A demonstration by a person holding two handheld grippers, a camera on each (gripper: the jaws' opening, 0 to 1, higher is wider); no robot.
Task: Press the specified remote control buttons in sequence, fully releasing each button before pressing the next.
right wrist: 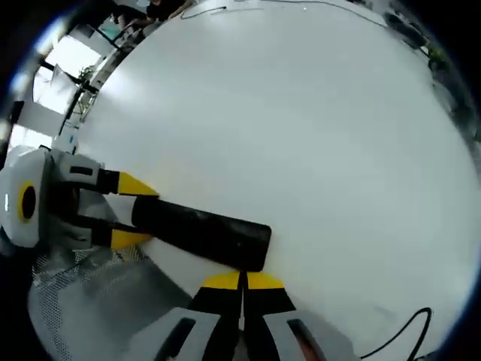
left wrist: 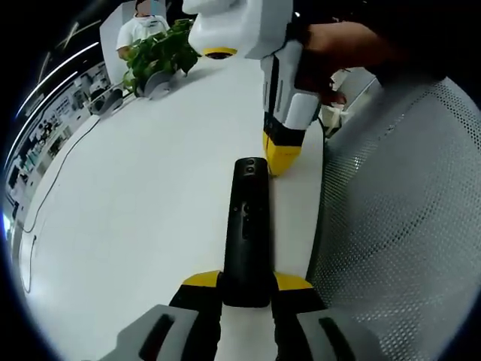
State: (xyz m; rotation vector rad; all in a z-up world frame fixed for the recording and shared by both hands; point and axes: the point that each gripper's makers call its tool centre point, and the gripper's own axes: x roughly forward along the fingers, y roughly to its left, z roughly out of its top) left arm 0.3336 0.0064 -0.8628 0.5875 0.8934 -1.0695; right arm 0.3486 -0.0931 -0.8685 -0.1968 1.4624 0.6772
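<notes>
A long black remote (left wrist: 246, 226) lies along the white table (left wrist: 143, 203), buttons facing up. My left gripper (left wrist: 246, 280) is shut on its near end, one yellow tip on each side. My right gripper (left wrist: 282, 156), held by a hand, comes down from the upper right with its yellow tips pressed together just beside the remote's far end. In the right gripper view, the right gripper (right wrist: 242, 280) is shut with nothing between its tips, right at the end of the remote (right wrist: 203, 229). I cannot tell if it touches. The left gripper (right wrist: 134, 212) clamps the other end.
A grey mesh chair (left wrist: 406, 226) stands close along the table's right edge. A potted plant (left wrist: 159, 54) and a person sit at the far end. A thin black cable (left wrist: 52, 188) runs down the left side of the table.
</notes>
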